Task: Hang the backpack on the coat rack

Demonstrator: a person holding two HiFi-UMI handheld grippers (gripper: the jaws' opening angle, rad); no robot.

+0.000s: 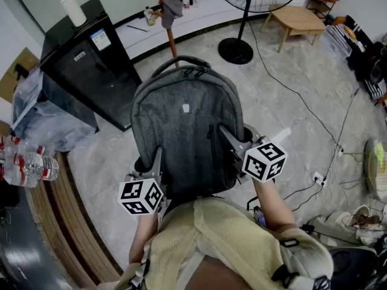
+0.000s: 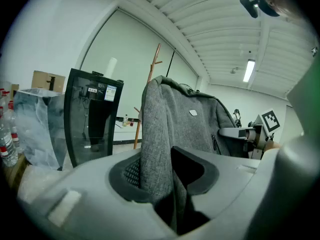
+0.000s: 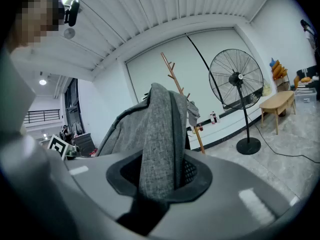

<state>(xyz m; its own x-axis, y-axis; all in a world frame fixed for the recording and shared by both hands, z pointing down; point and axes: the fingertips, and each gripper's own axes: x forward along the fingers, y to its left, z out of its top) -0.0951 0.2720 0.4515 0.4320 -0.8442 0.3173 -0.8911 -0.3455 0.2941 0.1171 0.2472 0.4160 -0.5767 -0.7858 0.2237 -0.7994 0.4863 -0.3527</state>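
Observation:
A grey backpack (image 1: pixel 184 135) hangs in the air in front of me, its front face up and its top handle (image 1: pixel 179 62) pointing away. My left gripper (image 1: pixel 158 169) is shut on the backpack's left edge (image 2: pixel 155 159). My right gripper (image 1: pixel 227 139) is shut on its right edge (image 3: pixel 160 154). Grey fabric fills the gap between each pair of jaws. The wooden coat rack (image 1: pixel 167 26) stands straight ahead past the handle, with a grey cloth (image 1: pixel 172 6) hanging on it. Its branching top (image 3: pixel 174 74) shows above the bag in the right gripper view, and its top (image 2: pixel 156 59) also in the left gripper view.
A black cabinet (image 1: pixel 87 62) with a white roll on top stands at left, next to a clear plastic bag (image 1: pixel 39 113). Water bottles (image 1: pixel 27 165) lie at the far left. A pedestal fan (image 1: pixel 242 41) and a small wooden table (image 1: pixel 299 20) stand right of the rack. Cables cross the floor.

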